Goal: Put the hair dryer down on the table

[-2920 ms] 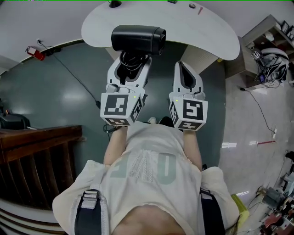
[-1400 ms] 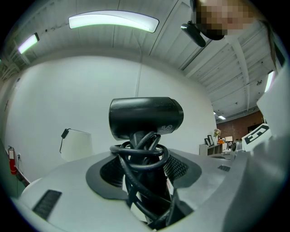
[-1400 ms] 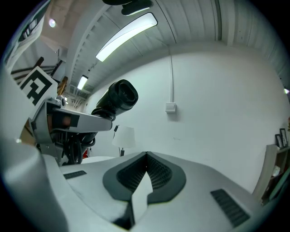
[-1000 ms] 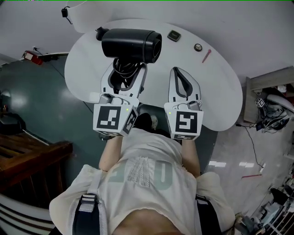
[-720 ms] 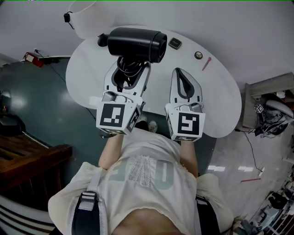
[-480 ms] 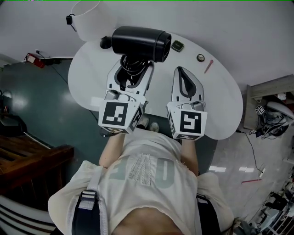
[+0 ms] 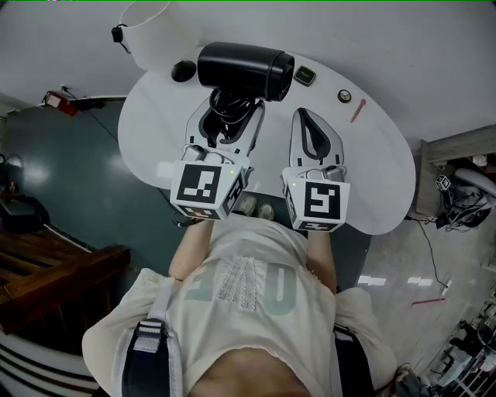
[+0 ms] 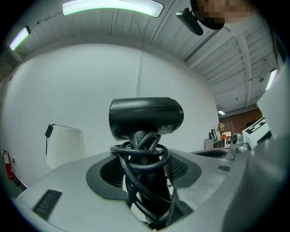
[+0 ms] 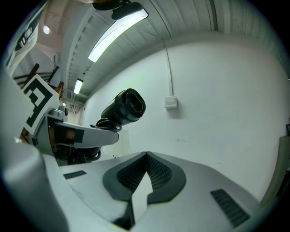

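Hair dryer (image 7: 244,70): black, its barrel lying crosswise and its handle pointing back toward the person, held above the far part of the white table (image 7: 151,136). The left gripper (image 7: 230,116) clamps the handle, with the cord (image 8: 140,154) wound round it and caught between the ribbed pads along with it. The left gripper view shows the jaws standing wide on this bundle and pressing it from both sides. No view shows the dryer resting on the tabletop, so it is judged to be carried still in the air.

The right gripper (image 7: 308,116) is held beside the left one over the near part of the table. Its jaws are closed together and there is nothing between them.

Step in hand: the end of the carry, with the dryer brought over the table but not yet set down.

Next move, as judged: lower the left gripper until the dryer bears on a bare stretch of the tabletop, probably tipping it so that barrel and handle both lie flat. Only then spread the jaws and draw back. The spot should keep clear of the black round object (image 7: 184,70), the small device (image 7: 304,75) and the lamp shade (image 7: 147,23) near the far edge. The wound cord may snag on the pads at release.
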The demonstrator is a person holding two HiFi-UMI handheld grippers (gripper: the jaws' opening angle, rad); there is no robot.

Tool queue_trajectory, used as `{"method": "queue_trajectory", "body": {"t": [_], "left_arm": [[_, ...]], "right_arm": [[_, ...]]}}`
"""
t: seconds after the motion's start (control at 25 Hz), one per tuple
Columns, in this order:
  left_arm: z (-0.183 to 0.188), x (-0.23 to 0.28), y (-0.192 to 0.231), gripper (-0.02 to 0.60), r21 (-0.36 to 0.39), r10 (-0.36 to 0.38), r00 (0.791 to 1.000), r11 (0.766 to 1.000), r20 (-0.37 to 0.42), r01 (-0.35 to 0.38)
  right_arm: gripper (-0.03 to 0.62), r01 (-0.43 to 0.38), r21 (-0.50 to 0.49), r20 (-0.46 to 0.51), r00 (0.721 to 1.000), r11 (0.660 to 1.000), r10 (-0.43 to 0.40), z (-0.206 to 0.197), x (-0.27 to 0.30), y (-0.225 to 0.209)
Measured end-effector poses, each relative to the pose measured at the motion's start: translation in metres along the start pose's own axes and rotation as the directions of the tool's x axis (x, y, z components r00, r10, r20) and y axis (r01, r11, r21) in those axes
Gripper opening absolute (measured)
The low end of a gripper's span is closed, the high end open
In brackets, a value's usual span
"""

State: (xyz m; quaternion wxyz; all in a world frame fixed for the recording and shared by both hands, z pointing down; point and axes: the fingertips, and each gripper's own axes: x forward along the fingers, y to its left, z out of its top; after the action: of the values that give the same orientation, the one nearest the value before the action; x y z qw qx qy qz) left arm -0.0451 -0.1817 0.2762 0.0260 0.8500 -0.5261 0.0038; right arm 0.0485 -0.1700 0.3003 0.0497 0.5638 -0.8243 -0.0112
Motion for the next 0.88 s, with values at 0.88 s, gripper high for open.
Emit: {"method": "queue_trajectory", "body": {"t": [0.88], "left_arm": [[-0.116,0.043,0.015,0.244,-0.051,-0.049,0.956,0.998,-0.290,0.036]], "right_arm": [[0.005,0.038,0.029,-0.107,0.994,0.999,-0.035,-0.033,0.019,-0.004]]}}
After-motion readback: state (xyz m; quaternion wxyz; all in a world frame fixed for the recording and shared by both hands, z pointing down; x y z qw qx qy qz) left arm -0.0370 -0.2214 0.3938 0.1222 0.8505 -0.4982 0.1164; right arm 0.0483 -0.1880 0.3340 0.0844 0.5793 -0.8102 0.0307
